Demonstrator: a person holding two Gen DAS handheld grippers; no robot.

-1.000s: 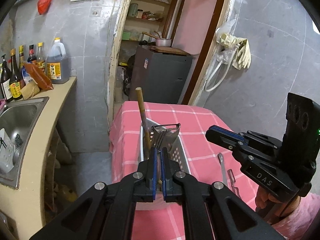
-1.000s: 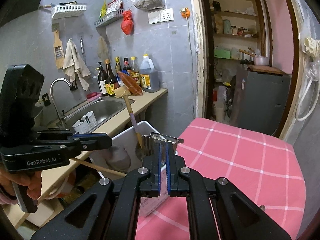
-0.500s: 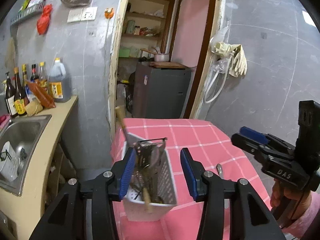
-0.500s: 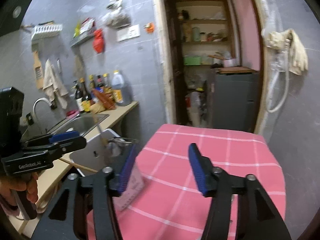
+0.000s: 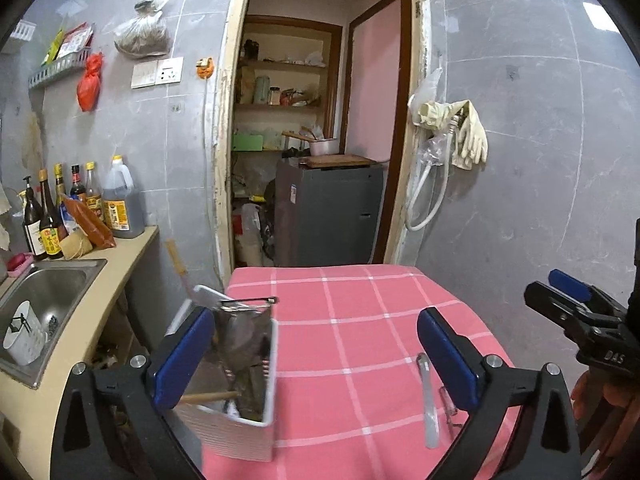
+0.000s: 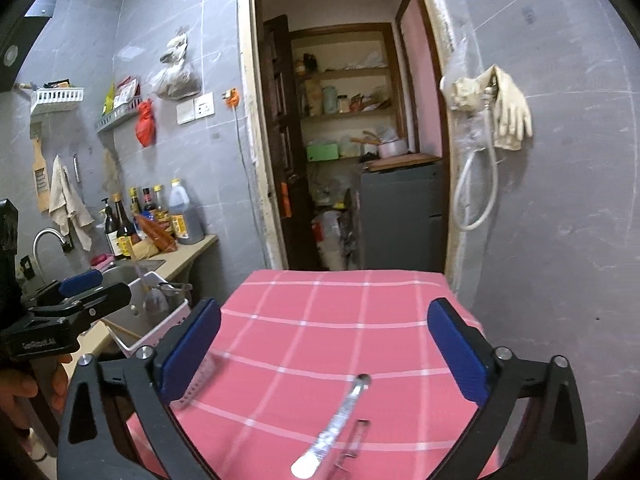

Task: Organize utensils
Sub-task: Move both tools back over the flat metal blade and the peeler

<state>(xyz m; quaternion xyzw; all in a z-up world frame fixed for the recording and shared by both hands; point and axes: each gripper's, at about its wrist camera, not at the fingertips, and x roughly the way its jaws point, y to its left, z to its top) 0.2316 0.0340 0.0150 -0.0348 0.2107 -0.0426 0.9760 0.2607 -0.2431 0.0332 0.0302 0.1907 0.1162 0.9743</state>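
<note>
Gaping wide, left tool [image 5: 312, 360] empty beside utensil caddy [image 5: 240, 412], right tool [image 6: 324, 356] spread, empty over spoon [image 6: 336, 424]

Gray tile walls [image 5: 520, 160] are standing all around. A doorway [image 6: 344, 140] is opening onto wooden shelves [image 5: 280, 106] (full of jars). A pink checked tablecloth [image 5: 360, 340] is covering the table, and a steel sink [image 5: 48, 292] is sitting nearby.
</note>
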